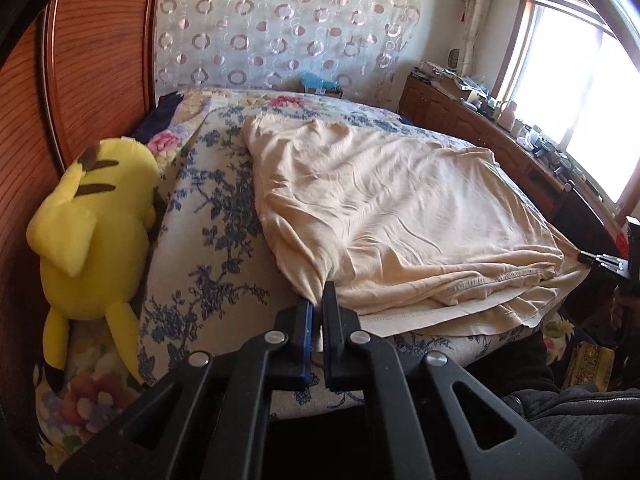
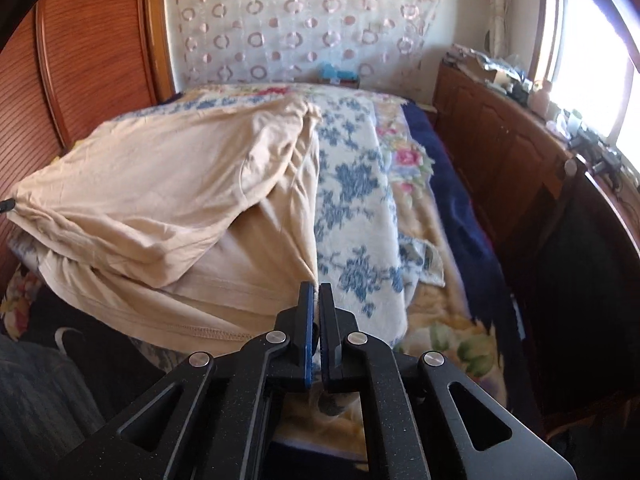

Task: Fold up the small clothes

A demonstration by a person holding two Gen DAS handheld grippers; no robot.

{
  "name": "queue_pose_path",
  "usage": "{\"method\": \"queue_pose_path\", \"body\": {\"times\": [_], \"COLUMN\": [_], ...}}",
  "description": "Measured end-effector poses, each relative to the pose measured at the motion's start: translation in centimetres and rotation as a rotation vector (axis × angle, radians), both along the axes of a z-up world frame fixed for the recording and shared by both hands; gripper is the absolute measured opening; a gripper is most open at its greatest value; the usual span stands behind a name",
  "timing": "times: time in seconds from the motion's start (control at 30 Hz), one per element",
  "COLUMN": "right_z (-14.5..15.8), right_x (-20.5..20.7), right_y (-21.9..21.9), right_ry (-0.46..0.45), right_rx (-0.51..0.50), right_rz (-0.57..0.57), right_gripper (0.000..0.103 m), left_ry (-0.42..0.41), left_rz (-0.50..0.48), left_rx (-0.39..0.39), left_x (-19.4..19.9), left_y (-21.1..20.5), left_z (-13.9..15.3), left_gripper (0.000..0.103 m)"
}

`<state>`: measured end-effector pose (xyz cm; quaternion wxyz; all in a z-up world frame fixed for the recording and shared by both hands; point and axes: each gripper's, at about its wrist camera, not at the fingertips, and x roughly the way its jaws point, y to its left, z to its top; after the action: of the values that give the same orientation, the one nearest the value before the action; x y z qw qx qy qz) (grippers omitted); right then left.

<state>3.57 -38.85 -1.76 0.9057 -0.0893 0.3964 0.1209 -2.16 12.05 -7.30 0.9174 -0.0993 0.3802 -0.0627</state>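
Observation:
A beige garment (image 1: 400,208) lies spread over a bed with a blue-flowered blanket (image 1: 208,220). My left gripper (image 1: 318,300) is shut on the garment's near left corner, which is pulled taut into a point between the pads. In the right wrist view the same beige garment (image 2: 168,188) lies to the left, and my right gripper (image 2: 316,286) is shut on its near right corner. The right gripper's tip (image 1: 596,260) also shows at the garment's far right edge in the left wrist view. The near hem hangs loose below the raised upper layer.
A yellow plush toy (image 1: 96,220) lies at the bed's left side against a wooden headboard (image 1: 88,80). A wooden cabinet (image 2: 500,140) with clutter runs along the right under a bright window (image 1: 580,100). A patterned curtain (image 1: 280,20) hangs behind the bed.

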Motion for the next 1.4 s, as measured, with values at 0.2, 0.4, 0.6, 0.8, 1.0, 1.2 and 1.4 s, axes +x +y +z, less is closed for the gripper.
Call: {"method": "queue_pose_path", "body": {"times": [0.2,0.4,0.6,0.8,1.0,1.2,1.4], "right_z": [-0.3,1.2,1.7,0.6,-1.9,-4.0,-4.2], "right_x": [0.2,0.1,1.1,2.6,3.5,4.0,3.8], "right_y": [0.3,1.4,4.3,9.4,12.8,13.3,13.0], "right_ry": [0.005,-0.051,-0.077,-0.062,-0.01,0.018,0.003], "right_rx": [0.001,0.01,0.056,0.075,0.051,0.018,0.029], "right_rz": [0.005,0.016,0.064,0.162,0.219,0.202,0.173], "right_gripper": [0.002,0.022,0.041,0.044,0.044,0.047,0.055], "left_ry": [0.019,0.033,0.047,0.051,0.059,0.056,0.089], "left_rz": [0.005,0.006,0.011,0.009,0.0,0.018,0.029], "left_rx": [-0.026,0.004,0.013,0.022,0.01,-0.003,-0.031], "left_x": [0.3,0.6,0.7,0.8,1.0,1.3,2.4], "left_y": [0.2,-0.3,-0.3,-0.5,-0.4,-0.3,-0.3], "left_z": [-0.6,-1.0,-1.5,-1.5,-1.8,-1.9,-3.1], "left_gripper": [0.002,0.005,0.006,0.007,0.045,0.049,0.049]}}
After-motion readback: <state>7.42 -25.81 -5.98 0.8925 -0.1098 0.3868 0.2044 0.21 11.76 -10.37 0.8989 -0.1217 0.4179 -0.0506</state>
